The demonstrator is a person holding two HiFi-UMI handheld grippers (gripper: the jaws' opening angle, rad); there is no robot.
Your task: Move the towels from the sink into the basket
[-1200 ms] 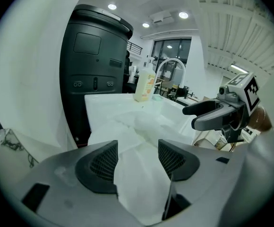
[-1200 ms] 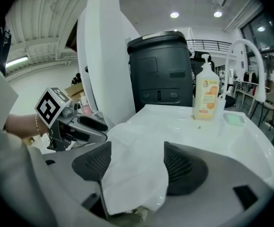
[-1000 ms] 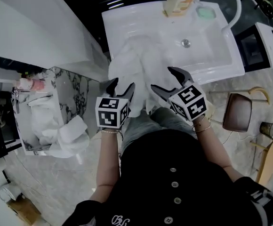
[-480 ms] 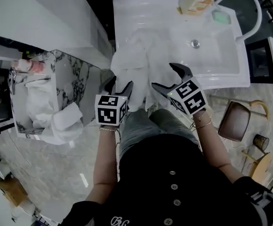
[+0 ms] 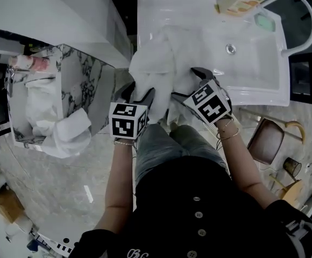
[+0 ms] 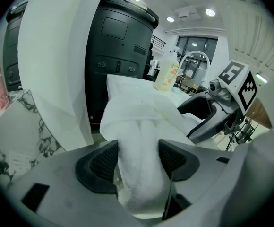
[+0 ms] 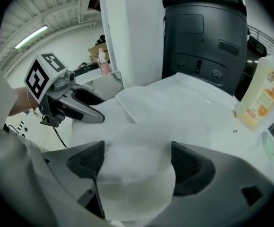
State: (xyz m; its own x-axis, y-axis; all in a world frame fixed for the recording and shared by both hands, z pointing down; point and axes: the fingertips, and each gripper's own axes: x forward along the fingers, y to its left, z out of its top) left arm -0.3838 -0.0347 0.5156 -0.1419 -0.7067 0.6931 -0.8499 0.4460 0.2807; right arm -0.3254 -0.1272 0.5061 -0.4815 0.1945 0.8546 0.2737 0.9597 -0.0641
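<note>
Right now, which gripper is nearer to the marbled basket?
Left. In the head view, the left gripper, jaws shut on the towel, is to the right of the basket. The right gripper is farther right, on the towel's other side.

White towel (image 5: 155, 63) over sink (image 5: 253, 77) rim, left gripper (image 5: 139, 93) and right gripper (image 5: 185, 83) on it, basket (image 5: 72, 85) left
</note>
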